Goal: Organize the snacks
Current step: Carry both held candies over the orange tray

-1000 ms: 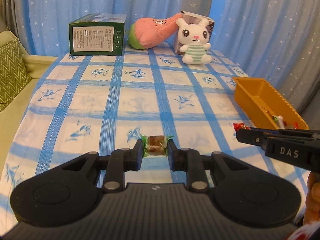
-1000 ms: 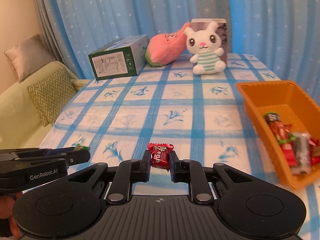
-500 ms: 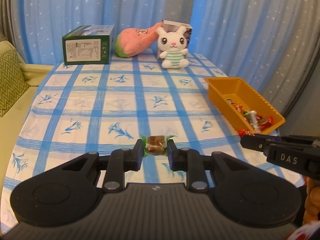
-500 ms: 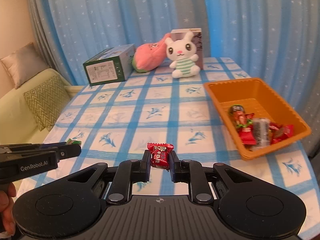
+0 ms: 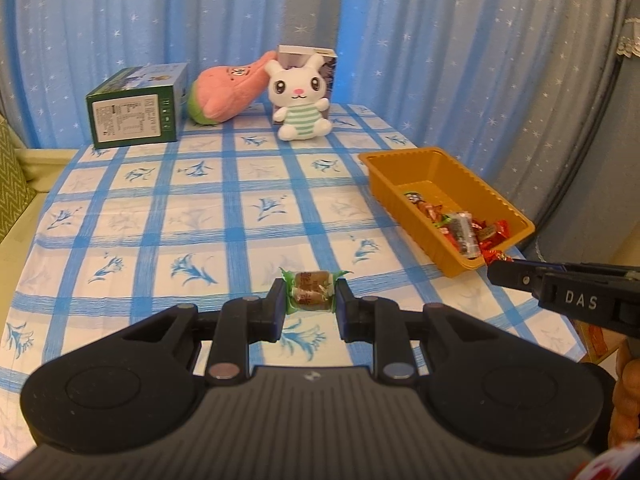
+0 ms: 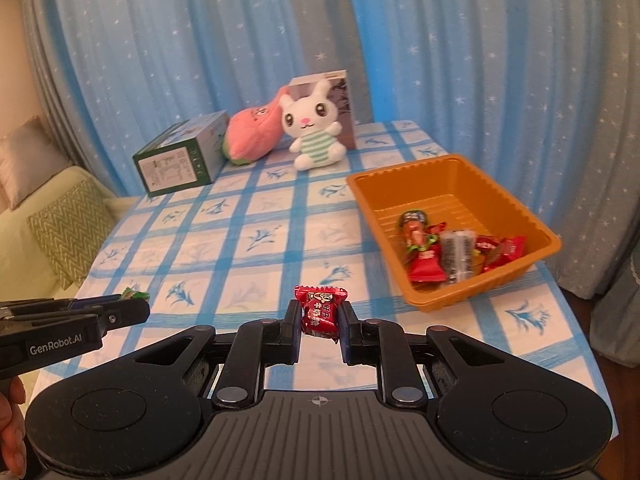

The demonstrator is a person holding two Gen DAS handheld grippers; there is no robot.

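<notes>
Left of the orange tray [image 6: 516, 208], both held above bare tablecloth [image 5: 160, 216]: left gripper [image 5: 311, 304] pinching a green-wrapped candy [image 5: 311, 294], right gripper [image 6: 319, 320] a red-wrapped candy [image 6: 320, 312], nothing between.

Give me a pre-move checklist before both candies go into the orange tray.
1. Left gripper clamped on the green-wrapped candy: ok.
2. Right gripper clamped on the red-wrapped candy: ok.
3. Both candies lifted off the tablecloth: ok, as far as these views show.
4. Orange tray has free room: ok, its far half is bare; wrapped snacks crowd the near end.
5. Path to the tray unobstructed: ok for the right gripper; the left has the right gripper between it and the tray.
6. Either candy above the tray: not ok, both sit short of its near rim.
</notes>
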